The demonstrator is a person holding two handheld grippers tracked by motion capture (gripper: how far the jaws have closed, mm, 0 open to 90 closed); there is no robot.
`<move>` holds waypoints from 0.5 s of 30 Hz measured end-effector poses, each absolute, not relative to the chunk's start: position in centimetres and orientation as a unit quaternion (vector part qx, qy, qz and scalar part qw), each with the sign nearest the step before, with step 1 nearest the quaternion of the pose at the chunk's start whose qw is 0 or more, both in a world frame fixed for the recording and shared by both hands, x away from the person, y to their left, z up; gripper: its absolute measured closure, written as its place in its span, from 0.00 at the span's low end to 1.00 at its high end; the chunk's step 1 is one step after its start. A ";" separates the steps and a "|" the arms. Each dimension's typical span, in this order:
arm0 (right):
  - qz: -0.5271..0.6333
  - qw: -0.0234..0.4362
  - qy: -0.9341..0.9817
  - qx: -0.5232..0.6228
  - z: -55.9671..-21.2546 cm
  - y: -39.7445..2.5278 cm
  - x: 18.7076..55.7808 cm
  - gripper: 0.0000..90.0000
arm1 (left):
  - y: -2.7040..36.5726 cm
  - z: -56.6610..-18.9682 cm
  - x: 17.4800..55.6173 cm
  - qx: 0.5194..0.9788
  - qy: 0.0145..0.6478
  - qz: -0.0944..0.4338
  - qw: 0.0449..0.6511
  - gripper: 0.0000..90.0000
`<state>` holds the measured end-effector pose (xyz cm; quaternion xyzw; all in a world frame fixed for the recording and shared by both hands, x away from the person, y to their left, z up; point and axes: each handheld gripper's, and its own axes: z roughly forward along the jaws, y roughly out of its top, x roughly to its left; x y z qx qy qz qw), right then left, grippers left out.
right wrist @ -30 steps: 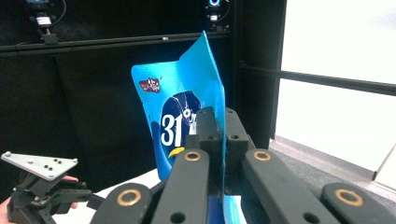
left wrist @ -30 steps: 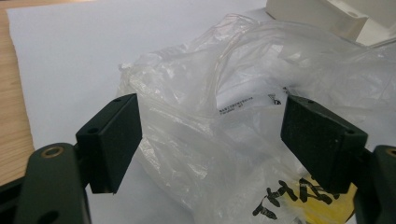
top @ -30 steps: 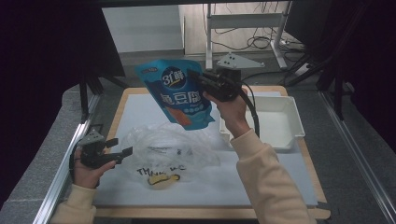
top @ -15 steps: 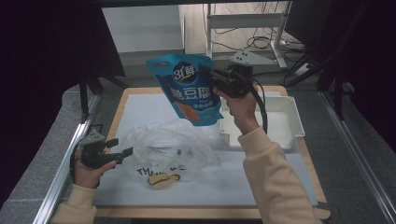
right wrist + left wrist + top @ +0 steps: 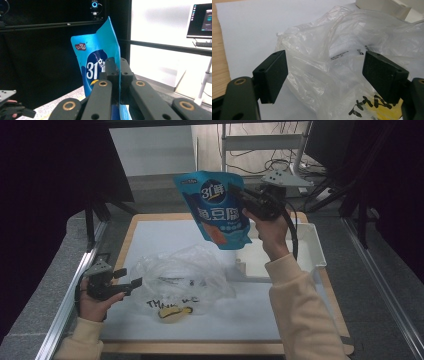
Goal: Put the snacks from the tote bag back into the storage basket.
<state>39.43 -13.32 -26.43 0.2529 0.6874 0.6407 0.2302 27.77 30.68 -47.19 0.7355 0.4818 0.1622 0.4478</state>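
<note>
Raised high above the far half of the table: a glossy blue snack pouch [image 5: 218, 209] with white lettering and an orange patch near its lower end, hanging tilted, top edge toward the far wall. Pinched along its right edge by the right gripper [image 5: 239, 195], jaws pressed flat together on the film, as seen in the right gripper view, where the blue pouch [image 5: 100, 62] stands folded between the two black pads. Held clear of everything below, well apart from the table surface.

Underneath, spread on the white sheet [image 5: 150, 237] covering the wooden-edged tabletop: a crumpled clear plastic bag [image 5: 182, 277] with black printed letters and a yellow mark [image 5: 173, 312] at its near side. Directly beneath the pouch's lower end, between it and the sheet. To the right, a shallow white rectangular tray [image 5: 312, 250], partly hidden behind the right forearm in its cream sleeve [image 5: 300, 310].

At the left edge of the table, the left gripper [image 5: 131, 279] resting low in the left hand [image 5: 95, 300], jaws spread wide, empty, tips just beside the bag's left rim. In the left gripper view, crumpled plastic [image 5: 337, 62] filling the gap between the two parted pads, not squeezed.

Beyond the table: dark curtains, a metal frame, loose cables on the floor.
</note>
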 end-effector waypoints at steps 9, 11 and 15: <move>0.640 0.241 0.681 0.263 -26.4 -14.9 39.7 0.99 | 30.7 -47.2 27.8 0.735 0.483 0.162 0.448 0.23; 0.641 0.244 0.677 0.266 -26.3 -15.7 39.6 0.99 | 30.7 -47.2 27.8 0.735 0.483 0.162 0.447 0.23; 0.642 0.250 0.673 0.270 -26.1 -16.9 39.5 0.99 | 30.6 -47.2 27.8 0.735 0.483 0.162 0.447 0.23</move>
